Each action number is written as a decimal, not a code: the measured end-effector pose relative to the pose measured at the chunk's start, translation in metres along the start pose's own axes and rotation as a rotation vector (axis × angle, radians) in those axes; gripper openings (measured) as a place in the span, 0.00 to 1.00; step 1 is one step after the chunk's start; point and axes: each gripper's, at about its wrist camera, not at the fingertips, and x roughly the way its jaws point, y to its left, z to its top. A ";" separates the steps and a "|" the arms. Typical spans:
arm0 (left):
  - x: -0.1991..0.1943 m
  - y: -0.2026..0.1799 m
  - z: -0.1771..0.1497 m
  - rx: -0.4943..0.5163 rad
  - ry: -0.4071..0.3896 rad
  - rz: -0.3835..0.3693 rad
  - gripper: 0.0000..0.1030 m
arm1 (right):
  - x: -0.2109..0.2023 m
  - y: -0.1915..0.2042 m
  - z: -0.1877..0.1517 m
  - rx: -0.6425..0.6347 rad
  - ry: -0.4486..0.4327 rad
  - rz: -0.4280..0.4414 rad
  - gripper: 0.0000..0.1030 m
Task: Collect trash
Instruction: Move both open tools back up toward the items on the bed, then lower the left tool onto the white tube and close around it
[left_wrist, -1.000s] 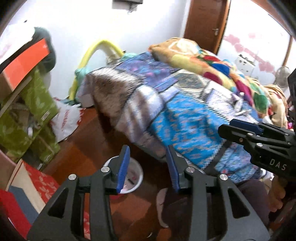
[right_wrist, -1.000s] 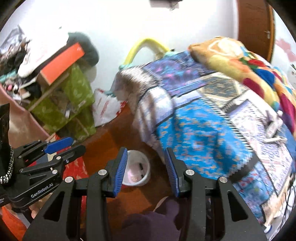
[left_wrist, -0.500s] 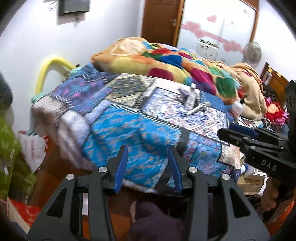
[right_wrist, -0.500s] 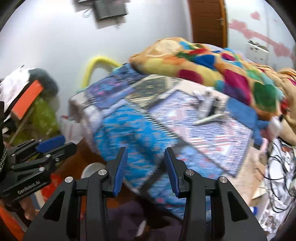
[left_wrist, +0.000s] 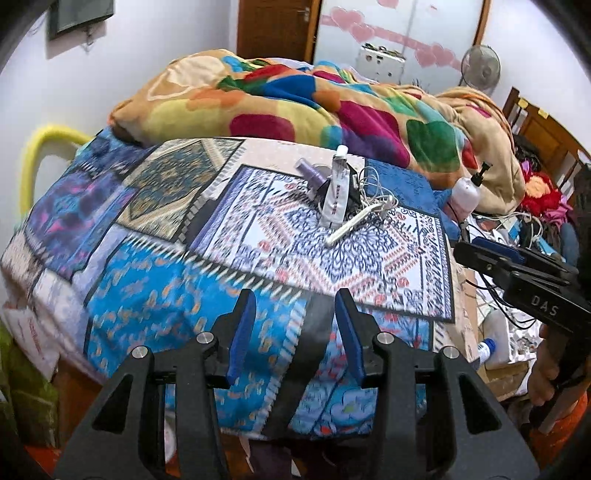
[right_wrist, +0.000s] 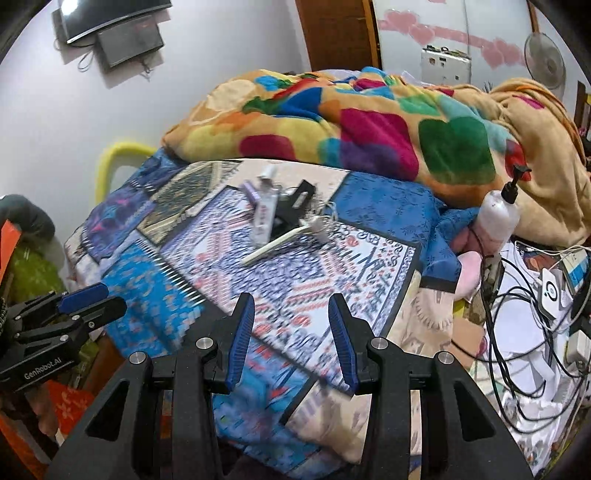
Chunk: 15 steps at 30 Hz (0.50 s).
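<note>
Both grippers over the near edge of the bed (left_wrist: 155, 306), angled down at the patchwork cover. Left gripper (left_wrist: 293, 332): jaws spread, nothing between them, only cover behind the gap. Right gripper (right_wrist: 291, 334): jaws spread, empty as well. Each shows in the other's view: the right at the right edge of the left view, the left at the lower left of the right view. Trash candidates sit in one cluster mid-bed, well beyond both grippers: white tube (left_wrist: 337, 188) lying lengthwise with cap to the far side, purple cylinder (left_wrist: 311, 172) just left of it, a black piece (right_wrist: 295, 202) under and behind the tube, white stick (left_wrist: 352, 223) lying diagonally just right of the tube, tangled white cable (left_wrist: 371, 186) touching the black piece. The right view is motion-blurred there, so the finer contacts can't be read. Multicolour blanket (left_wrist: 295, 99) is bunched across the far half of the bed. Pump bottle (right_wrist: 496, 214) stands at the bed's right edge, against the blanket. More cables (right_wrist: 517, 332) and chargers are piled to the right of the bed. Yellow tube (left_wrist: 40, 162) arches at the bed's left side.
</note>
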 end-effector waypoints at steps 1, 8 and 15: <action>0.005 -0.002 0.004 0.010 0.004 -0.001 0.43 | 0.007 -0.004 0.003 0.005 0.001 0.000 0.37; 0.043 -0.008 0.026 0.057 0.034 -0.005 0.43 | 0.050 -0.019 0.029 0.004 0.008 0.004 0.37; 0.073 -0.018 0.051 0.080 0.031 -0.030 0.43 | 0.076 -0.021 0.040 0.014 0.002 0.017 0.37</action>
